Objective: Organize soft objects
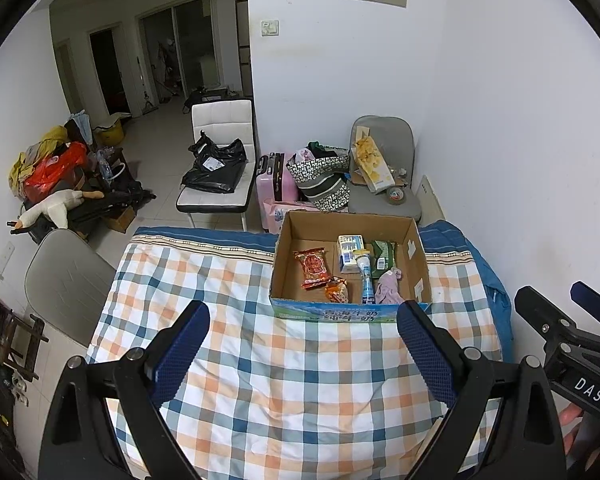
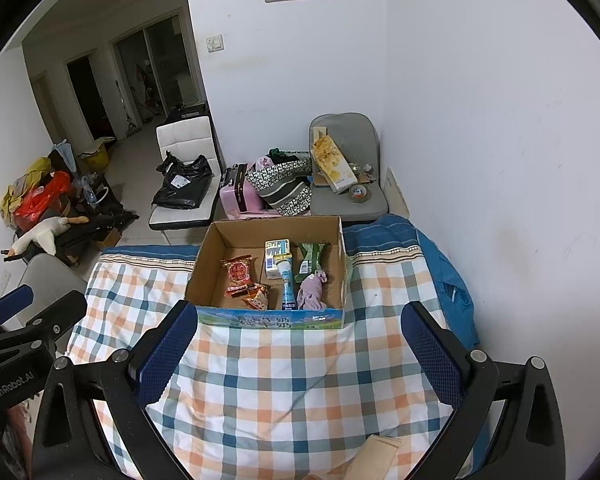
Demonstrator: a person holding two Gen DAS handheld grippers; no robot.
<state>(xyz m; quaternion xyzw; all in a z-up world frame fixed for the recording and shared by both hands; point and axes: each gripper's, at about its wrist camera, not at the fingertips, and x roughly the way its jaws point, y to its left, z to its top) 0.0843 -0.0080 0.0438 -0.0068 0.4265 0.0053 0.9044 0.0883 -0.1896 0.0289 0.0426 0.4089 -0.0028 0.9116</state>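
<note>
An open cardboard box [image 1: 418, 256] [image 2: 204, 264] stands on the checked cloth at the table's far side. Inside lie a red snack packet [image 1: 312, 268] [image 2: 238, 274], an orange packet [image 1: 336, 290] [image 2: 257, 297], a white carton [image 1: 350, 252] [image 2: 276, 254], a blue tube [image 1: 366, 276] [image 2: 287, 284], a green packet [image 1: 384, 260] [image 2: 311, 258] and a lilac cloth [image 1: 388, 286] [image 2: 312, 290]. My left gripper [image 1: 302, 340] is open and empty in front of the box. My right gripper [image 2: 300, 344] is open and empty too, beside the left one.
A brown cardboard piece [image 2: 374, 456] lies on the cloth near the front edge. Behind the table stand a grey chair [image 1: 384, 184] with clutter, a pink suitcase [image 1: 274, 178], a patterned bag [image 1: 324, 176] and a white chair [image 1: 220, 160] with a black bag. The wall is close on the right.
</note>
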